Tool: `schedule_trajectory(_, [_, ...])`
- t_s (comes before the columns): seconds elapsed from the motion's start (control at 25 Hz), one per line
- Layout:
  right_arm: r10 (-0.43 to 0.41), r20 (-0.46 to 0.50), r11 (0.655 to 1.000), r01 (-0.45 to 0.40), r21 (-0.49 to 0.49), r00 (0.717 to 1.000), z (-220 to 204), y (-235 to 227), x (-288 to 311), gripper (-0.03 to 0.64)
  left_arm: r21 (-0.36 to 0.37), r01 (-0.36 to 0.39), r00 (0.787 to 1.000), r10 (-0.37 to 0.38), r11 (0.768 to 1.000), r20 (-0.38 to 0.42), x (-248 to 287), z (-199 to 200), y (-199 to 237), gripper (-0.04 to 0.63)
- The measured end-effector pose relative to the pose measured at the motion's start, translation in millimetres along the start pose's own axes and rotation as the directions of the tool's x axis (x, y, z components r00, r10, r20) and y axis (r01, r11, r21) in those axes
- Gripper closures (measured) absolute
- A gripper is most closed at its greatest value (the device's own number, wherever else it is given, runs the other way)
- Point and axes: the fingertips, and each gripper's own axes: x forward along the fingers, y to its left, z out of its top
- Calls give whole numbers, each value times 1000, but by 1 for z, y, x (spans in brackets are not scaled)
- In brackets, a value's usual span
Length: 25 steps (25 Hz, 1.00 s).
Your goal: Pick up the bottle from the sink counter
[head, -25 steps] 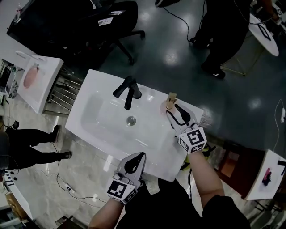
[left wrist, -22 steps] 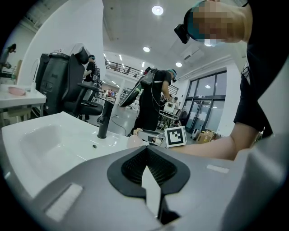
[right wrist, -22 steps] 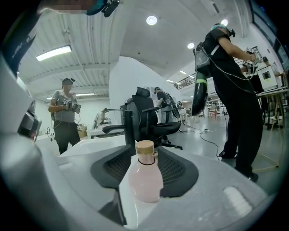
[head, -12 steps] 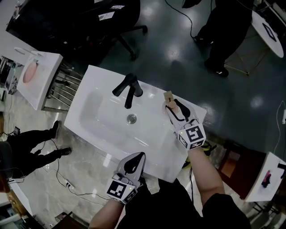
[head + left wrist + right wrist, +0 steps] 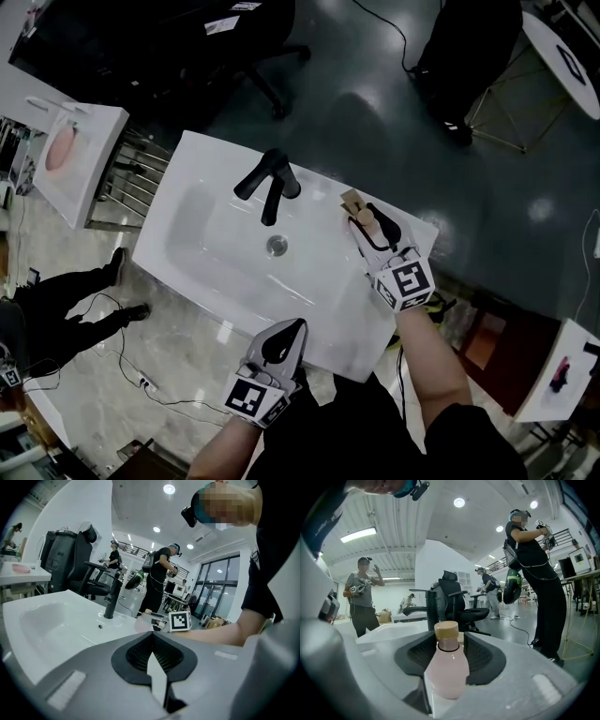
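A pale pink bottle (image 5: 356, 206) with a tan cap sits between the jaws of my right gripper (image 5: 364, 217) at the far right corner of the white sink counter (image 5: 211, 169). In the right gripper view the bottle (image 5: 446, 667) stands upright between the dark pads (image 5: 483, 656), and the right gripper is shut on it. Whether its base touches the counter is hidden. My left gripper (image 5: 296, 326) is at the counter's near edge, shut and holding nothing. In the left gripper view, the left gripper (image 5: 152, 639) points across the basin toward the right gripper's marker cube (image 5: 179, 620).
A black faucet (image 5: 270, 187) stands behind the basin with its drain (image 5: 275, 246). A black office chair (image 5: 234, 47) and a standing person (image 5: 464, 56) are beyond the counter. A second white stand (image 5: 70, 155) is to the left, and cables lie on the floor.
The bottle in the right gripper has shifted slightly and now leans a little, cap toward the faucet. The head view has drifted. The left gripper has not moved.
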Motion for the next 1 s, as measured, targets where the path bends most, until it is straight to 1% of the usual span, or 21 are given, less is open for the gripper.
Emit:
schedule_trajectory(0.28, [5,33,1000,-4,-20,999,1,1,-1,437,-10,10,1000,-11,1000,-17,0,-9,-4,592])
schedule_trajectory(0.44, [6,32,998,-4,-58,999,3,2,0,436,-22,15,1000,-15,1000,7,1,-6,-5,592])
schedule_trajectory(0.64, [3,33,998,-1,-61,999,3,3,1,456,-12,9,999,-10,1000,-50,-3,-21,-2,592])
schedule_trajectory(0.8, [4,34,997,-2,-75,999,4,3,0,468,-35,16,999,-17,999,-35,-4,-20,-4,592])
schedule_trajectory(1.0, [-3,32,997,5,-81,999,3,3,1,474,-29,4,999,-6,1000,-43,-6,-24,-1,592])
